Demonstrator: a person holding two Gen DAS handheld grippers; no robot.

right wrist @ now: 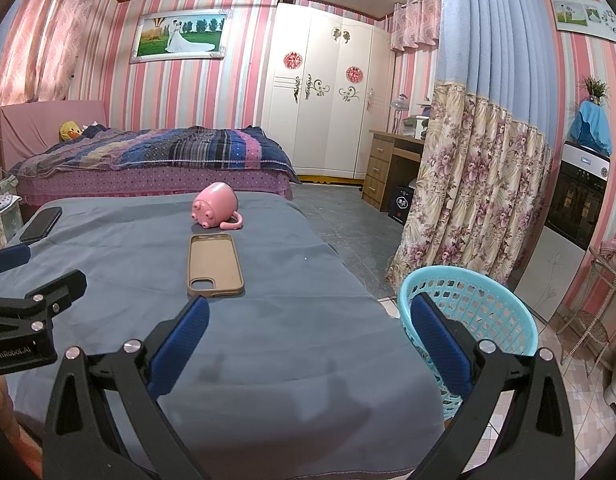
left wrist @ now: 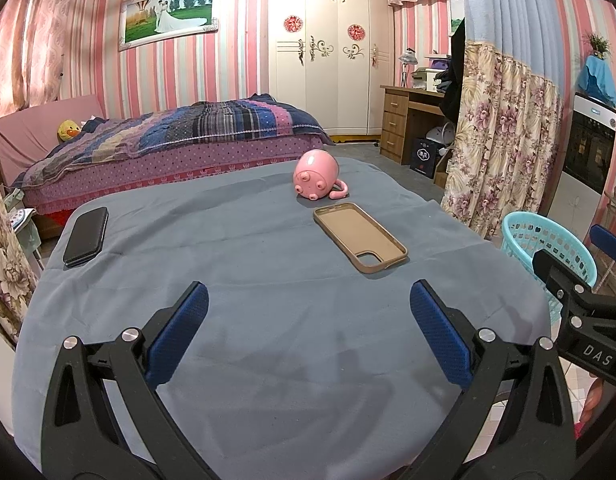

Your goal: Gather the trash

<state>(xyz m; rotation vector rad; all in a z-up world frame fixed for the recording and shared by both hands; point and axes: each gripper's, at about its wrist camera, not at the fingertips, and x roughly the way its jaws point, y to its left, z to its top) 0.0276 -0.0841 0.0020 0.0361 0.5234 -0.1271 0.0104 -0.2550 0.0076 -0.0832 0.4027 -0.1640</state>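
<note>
I see a bed beyond my table, a white wardrobe, a desk, a floral curtain, a framed picture.

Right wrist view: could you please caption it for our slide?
Open right tongs above grey-clothed table, facing phone case, pink mug, turquoise basket alongside.

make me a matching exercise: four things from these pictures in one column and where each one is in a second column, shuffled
Things:
1. pink pig-shaped mug
2. tan phone case
3. black phone
4. turquoise plastic basket

Places:
A. on the floor, right of the table
B. far left edge of the grey tablecloth
C. lying on its side at the table's far end
D. mid-table, inside facing up

Pairs: 1-C, 2-D, 3-B, 4-A
</note>
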